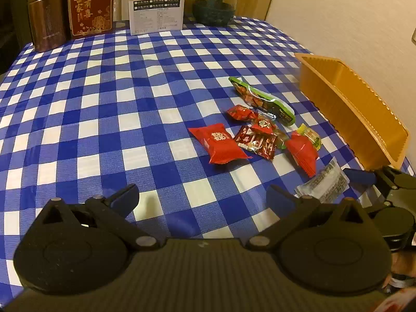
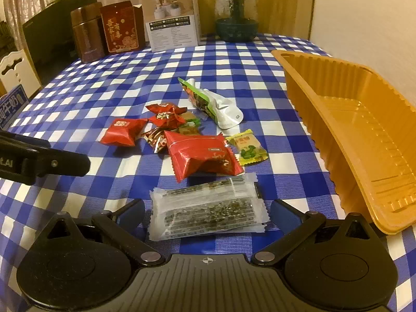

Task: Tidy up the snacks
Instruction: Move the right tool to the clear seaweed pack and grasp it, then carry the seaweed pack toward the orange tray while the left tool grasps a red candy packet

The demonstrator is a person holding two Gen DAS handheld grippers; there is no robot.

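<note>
Checkered bench [image 2: 234, 59] ahead, orange tray [image 2: 358, 119] empty on my right edge. Snacks lie loose beside it: red packet [image 2: 202, 156], green pouch [image 2: 205, 101], clear seaweed packet [image 2: 205, 208] between my right gripper's [image 2: 206, 212] spread fingers. Left gripper [image 1: 202, 197] gapes wide over bare cloth.

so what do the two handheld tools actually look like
Both match: the left tool and right tool have matte black bodies with a ribbed centre plate, two rounded disc housings, silver pivot pins and blue pads on the fingers. The right tool's plate carries a small crosshair mark.
</note>
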